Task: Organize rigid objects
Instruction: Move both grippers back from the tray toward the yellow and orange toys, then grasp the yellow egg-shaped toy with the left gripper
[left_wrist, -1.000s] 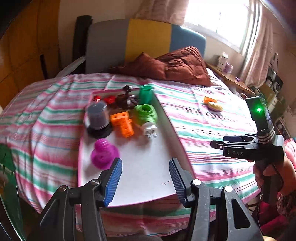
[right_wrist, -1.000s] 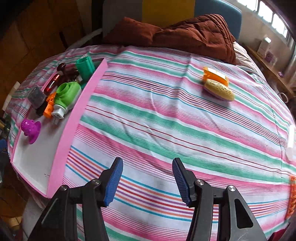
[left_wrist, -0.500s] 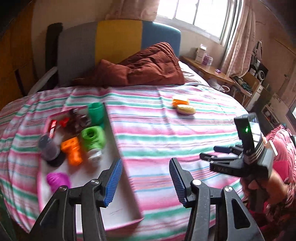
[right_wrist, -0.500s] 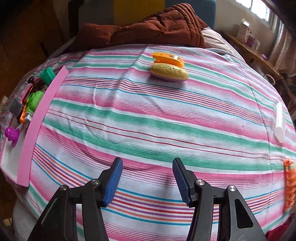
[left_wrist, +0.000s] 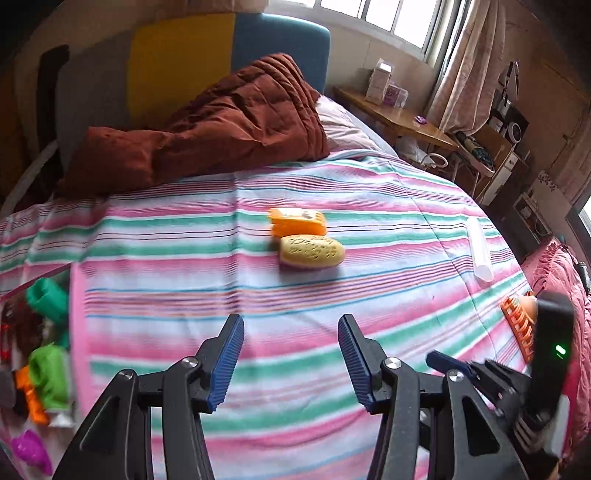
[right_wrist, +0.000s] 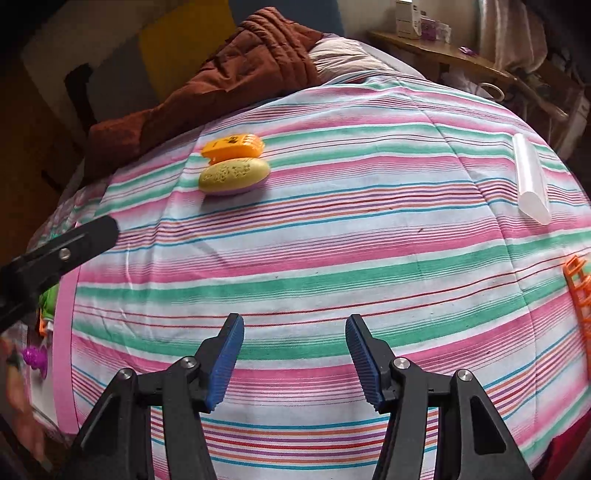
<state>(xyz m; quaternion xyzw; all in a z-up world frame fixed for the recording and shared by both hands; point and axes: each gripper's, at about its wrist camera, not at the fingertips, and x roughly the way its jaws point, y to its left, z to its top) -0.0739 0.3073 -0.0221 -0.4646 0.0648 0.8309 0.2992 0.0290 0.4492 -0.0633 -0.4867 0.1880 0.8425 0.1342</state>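
Striped cotton covers the bed (right_wrist: 295, 280) on which our loose things lie, and 4 of them are still outside the pink-rimmed tray (left_wrist: 75, 295) at the left edge of the left wrist frame. We see a yellow oval case (right_wrist: 233, 174) touching an orange clip (right_wrist: 232, 145) just behind it, both in the upper left of the right wrist frame, their long axes running across the picture. A white tube (right_wrist: 532, 181) lies at the upper right, pointing away from us, and an orange comb (right_wrist: 580, 295) sits at the right edge.

Our left gripper (left_wrist: 291, 363) hangs above bare sheet with its blue pads well apart and nothing between them. Our right gripper (right_wrist: 293, 363) is likewise spread wide and empty.

What the next reach turns on, we judge, is this: in the left wrist frame the yellow oval case (left_wrist: 311, 251) lies almost straight ahead of the pads, while from the right gripper it lies ahead and off to the left. So the left gripper looks better lined up, and it is also on the tray's side. With the case lying crosswise, we would probably need to turn the wrist to close across its narrow width.
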